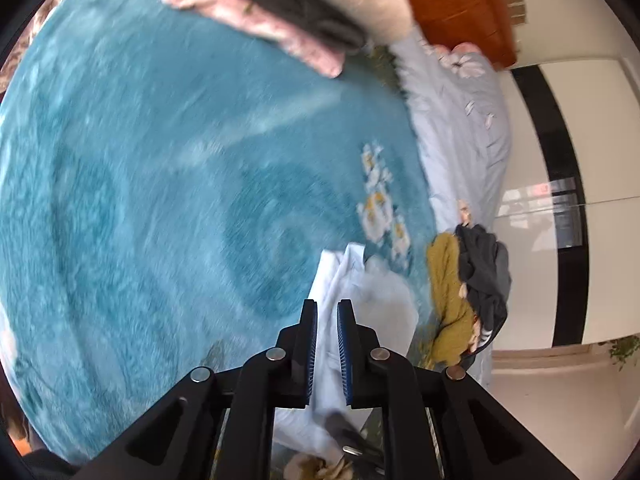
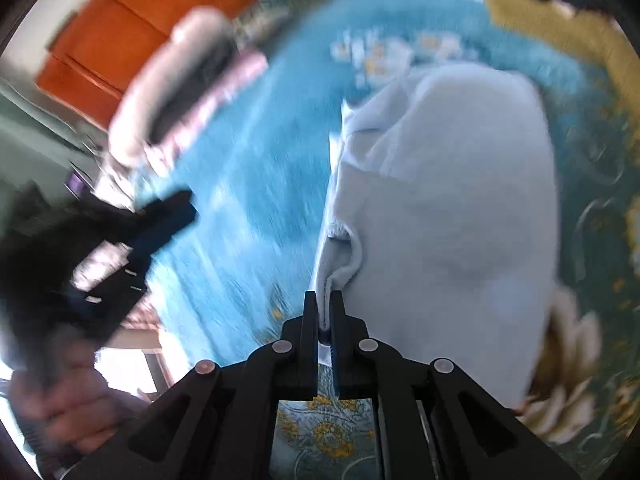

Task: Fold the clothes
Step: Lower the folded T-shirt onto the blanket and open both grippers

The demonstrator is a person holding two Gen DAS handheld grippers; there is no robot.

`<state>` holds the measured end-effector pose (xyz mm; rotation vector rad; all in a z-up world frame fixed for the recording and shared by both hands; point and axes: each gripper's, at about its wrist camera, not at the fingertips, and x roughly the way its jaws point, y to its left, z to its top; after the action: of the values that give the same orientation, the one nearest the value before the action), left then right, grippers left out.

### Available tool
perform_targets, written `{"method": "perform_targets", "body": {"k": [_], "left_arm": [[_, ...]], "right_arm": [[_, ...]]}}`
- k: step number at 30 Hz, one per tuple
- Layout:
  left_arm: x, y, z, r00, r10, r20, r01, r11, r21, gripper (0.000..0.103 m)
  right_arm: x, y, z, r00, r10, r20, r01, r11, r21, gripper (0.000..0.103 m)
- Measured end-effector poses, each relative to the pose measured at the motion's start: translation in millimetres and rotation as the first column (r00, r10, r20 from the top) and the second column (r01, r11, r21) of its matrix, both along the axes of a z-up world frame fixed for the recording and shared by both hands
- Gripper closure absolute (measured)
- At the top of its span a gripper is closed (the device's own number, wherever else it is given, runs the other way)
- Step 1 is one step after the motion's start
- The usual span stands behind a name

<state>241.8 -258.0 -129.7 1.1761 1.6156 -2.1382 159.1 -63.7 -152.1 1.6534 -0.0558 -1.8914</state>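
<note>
My right gripper (image 2: 324, 312) was clamped on the pale blue garment's (image 2: 440, 220) edge at centre frame, my left gripper (image 1: 327, 320) slightly apart and empty, so I judged a fold under way, needing a second grip.

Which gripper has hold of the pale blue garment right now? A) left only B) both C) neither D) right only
D: in the right wrist view the right gripper is pinched on an edge of the pale blue garment, while the left gripper has a gap between its fingers with nothing clamped, the garment lying beyond it.
</note>
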Motion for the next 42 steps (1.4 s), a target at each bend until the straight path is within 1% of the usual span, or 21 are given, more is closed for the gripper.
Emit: {"method": "perform_targets", "body": {"k": [1,3,5,8,10,11,13,14,15,18,20,23,26,30,33,35,37,39,42], "left_arm": [[0,4,-3,1.0,-0.006,0.005,0.006,1.0,0.007,0.091],[-1,11,-7,1.0,-0.017,0.011,0.017,1.0,0.022,0.09],[-4,17,-13,0.998,-0.047,0.035,0.046,0.998,0.039,0.086],[-8,27,-22,0.993,-0.092,0.07,0.088,0.994,0.065,0.082],[-11,33,-28,0.988,-0.123,0.093,0.115,0.99,0.083,0.075],[-13,37,-31,0.985,-0.138,0.104,0.128,0.987,0.092,0.073],[-16,43,-37,0.978,-0.169,0.126,0.155,0.982,0.111,0.07],[-17,46,-40,0.973,-0.184,0.137,0.168,0.978,0.121,0.07],[-19,50,-43,0.969,-0.199,0.147,0.181,0.975,0.131,0.069],[-21,59,-50,0.956,-0.232,0.179,0.208,0.968,0.144,0.069],[-22,62,-48,0.952,-0.249,0.18,0.226,0.964,0.14,0.069],[-25,72,-45,0.94,-0.294,0.175,0.273,0.953,0.131,0.069],[-26,80,-48,0.93,-0.316,0.189,0.295,0.946,0.133,0.069],[-26,83,-48,0.925,-0.325,0.195,0.306,0.944,0.124,0.07],[-24,83,-48,0.922,-0.32,0.218,0.303,0.947,0.108,0.07],[-19,80,-50,0.924,-0.306,0.23,0.286,0.951,0.119,0.069],[-15,79,-50,0.92,-0.312,0.236,0.287,0.948,0.134,0.069],[-12,79,-48,0.915,-0.319,0.246,0.294,0.946,0.133,0.069],[-8,75,-49,0.913,-0.309,0.266,0.282,0.95,0.137,0.069]], "right_arm": [[3,-2,-4,1.0,0.003,0.004,-0.003,1.0,0.006,0.096],[11,-2,-1,1.0,0.026,-0.016,-0.026,1.0,0.0,0.096],[15,-1,4,0.998,0.049,-0.035,-0.049,0.999,0.004,0.096],[15,9,10,0.998,0.056,-0.042,-0.057,0.998,-0.027,0.096],[19,17,16,0.997,0.062,-0.041,-0.064,0.996,-0.057,0.096],[20,24,18,0.998,0.057,-0.034,-0.059,0.996,-0.068,0.096],[18,40,21,1.0,0.022,-0.019,-0.024,0.996,-0.085,0.084],[17,52,22,1.0,-0.012,-0.013,0.011,0.996,-0.09,0.073],[16,64,23,0.999,-0.049,-0.006,0.048,0.994,-0.094,0.07],[12,97,24,0.99,-0.143,0.012,0.143,0.984,-0.104,0.07],[9,117,23,0.981,-0.194,0.021,0.195,0.975,-0.104,0.07],[5,132,22,0.971,-0.238,0.026,0.24,0.966,-0.096,0.07],[-2,140,19,0.962,-0.27,0.039,0.273,0.956,-0.103,0.07],[-4,142,16,0.96,-0.277,0.051,0.281,0.954,-0.104,0.07],[-6,136,13,0.96,-0.276,0.057,0.28,0.954,-0.105,0.07],[-6,133,12,0.96,-0.273,0.056,0.278,0.954,-0.111,0.07],[-6,131,12,0.961,-0.27,0.054,0.275,0.955,-0.11,0.07],[-7,134,11,0.959,-0.278,0.057,0.283,0.953,-0.108,0.07],[-7,137,10,0.956,-0.287,0.062,0.293,0.95,-0.108,0.07]]}}
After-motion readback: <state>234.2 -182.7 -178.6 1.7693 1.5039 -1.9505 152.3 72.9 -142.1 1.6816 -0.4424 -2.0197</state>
